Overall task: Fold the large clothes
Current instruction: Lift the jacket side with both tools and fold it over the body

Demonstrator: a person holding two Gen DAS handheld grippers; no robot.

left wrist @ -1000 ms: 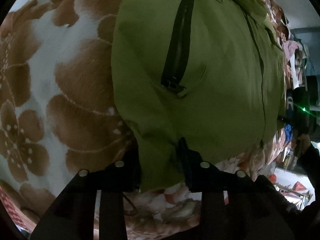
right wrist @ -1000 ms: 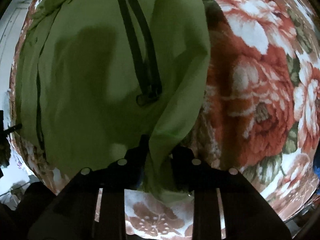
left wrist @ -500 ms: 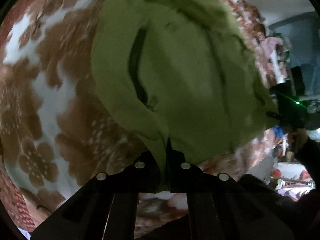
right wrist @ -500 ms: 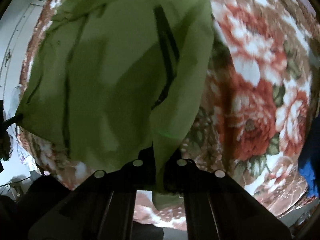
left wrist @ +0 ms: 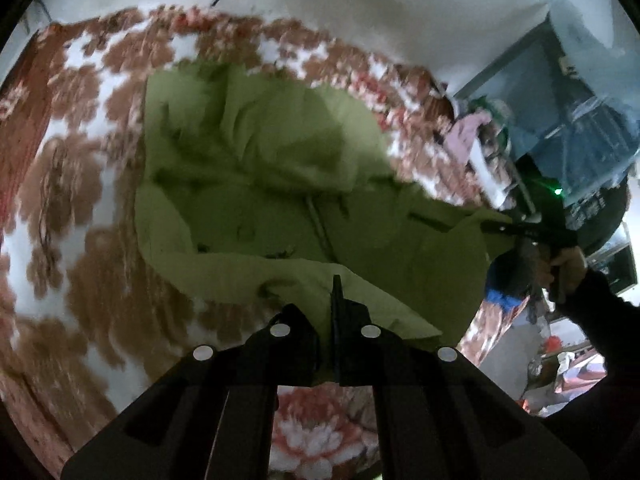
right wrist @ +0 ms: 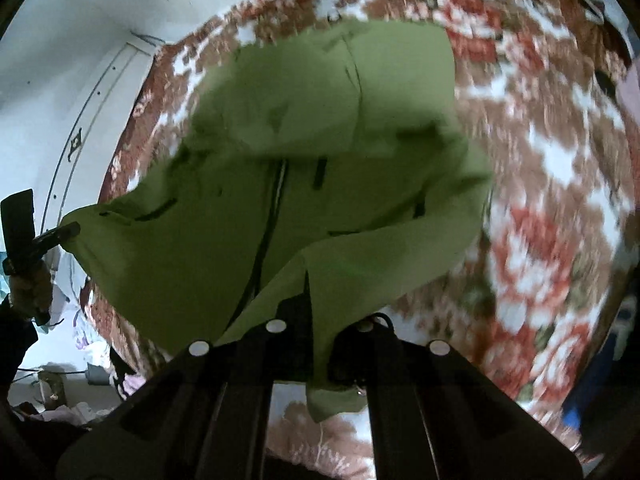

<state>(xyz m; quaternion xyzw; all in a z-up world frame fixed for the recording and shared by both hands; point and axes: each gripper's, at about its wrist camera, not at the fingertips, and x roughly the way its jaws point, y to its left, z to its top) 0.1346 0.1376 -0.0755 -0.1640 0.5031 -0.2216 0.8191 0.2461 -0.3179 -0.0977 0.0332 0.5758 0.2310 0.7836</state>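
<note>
A large olive-green jacket (left wrist: pixel 288 200) with black zips lies partly on a flowered bed cover (left wrist: pixel 80 240). My left gripper (left wrist: pixel 334 300) is shut on its near hem and holds that corner up. My right gripper (right wrist: pixel 310 300) is shut on the other hem corner of the jacket (right wrist: pixel 320 160), also lifted. The hem hangs stretched between the two grippers, and the jacket's upper part is bunched on the bed. Each wrist view shows the other gripper pinching the far corner, the right gripper (left wrist: pixel 500 227) in the left wrist view and the left gripper (right wrist: pixel 72 229) in the right wrist view.
The bed cover (right wrist: pixel 540 220) with red and brown flowers spreads around the jacket. A white wall (left wrist: pixel 380 12) stands behind the bed. Piled clothes and clutter (left wrist: pixel 480 140) lie past the bed's right side; more clutter sits on the floor (right wrist: pixel 72 400).
Both grippers have closed fully on the hem and risen and pulled back, lifting the jacket's lower edge off the bed. The wall and room now show in both views.
</note>
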